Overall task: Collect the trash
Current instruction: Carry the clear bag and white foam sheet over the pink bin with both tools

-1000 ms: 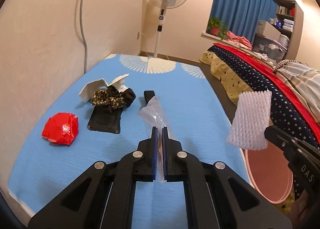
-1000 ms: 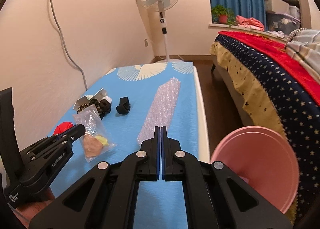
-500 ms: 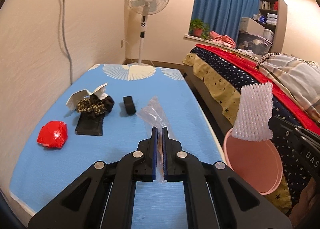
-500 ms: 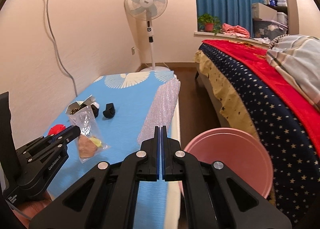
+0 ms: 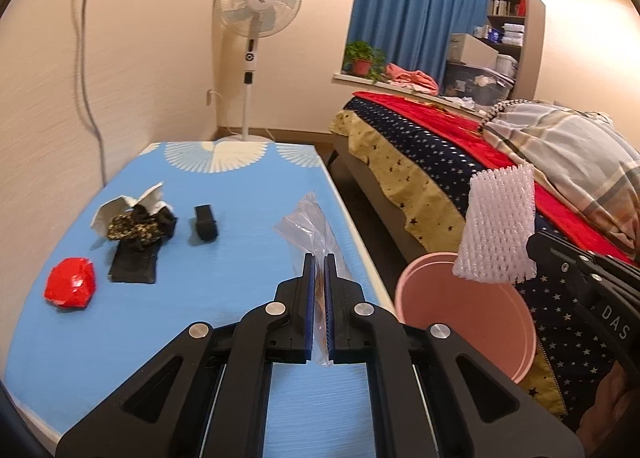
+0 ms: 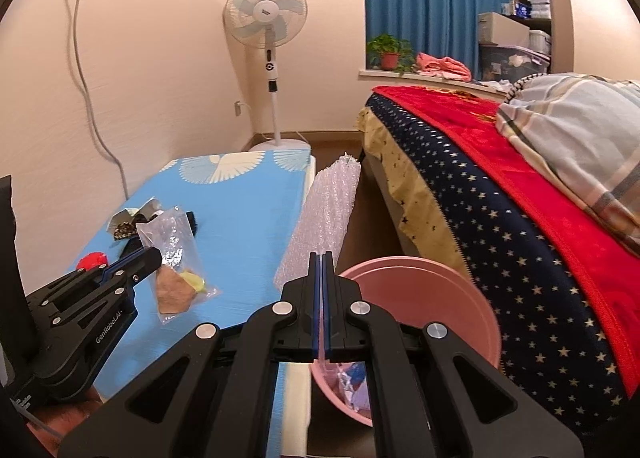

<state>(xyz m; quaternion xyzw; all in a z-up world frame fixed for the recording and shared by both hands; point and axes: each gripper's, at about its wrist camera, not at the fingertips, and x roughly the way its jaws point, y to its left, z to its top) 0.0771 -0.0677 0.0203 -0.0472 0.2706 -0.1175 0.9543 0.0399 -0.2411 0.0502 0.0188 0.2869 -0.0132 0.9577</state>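
Note:
My left gripper point(image 5: 318, 260) is shut on a clear plastic bag point(image 5: 310, 224) with brown and yellow scraps in it point(image 6: 176, 258), held above the blue table point(image 5: 248, 198). My right gripper point(image 6: 321, 258) is shut on a sheet of bubble wrap point(image 6: 326, 214), which hangs over the pink bin point(image 6: 448, 290) beside the table; it also shows in the left wrist view point(image 5: 498, 224). The bin point(image 5: 460, 310) holds some wrappers. On the table lie a red crumpled wrapper point(image 5: 71, 288), a white paper with black and leopard-print cloth point(image 5: 134, 218) and a small black piece point(image 5: 205, 222).
A bed point(image 6: 500, 186) with a red and star-patterned cover stands right of the bin. A standing fan point(image 5: 256, 38) is at the far wall. A grey cable point(image 6: 86, 70) runs down the left wall.
Both grippers have moved right with their loads. The bubble wrap now hangs over the pink bin, and the bag is nearer the table's right edge.

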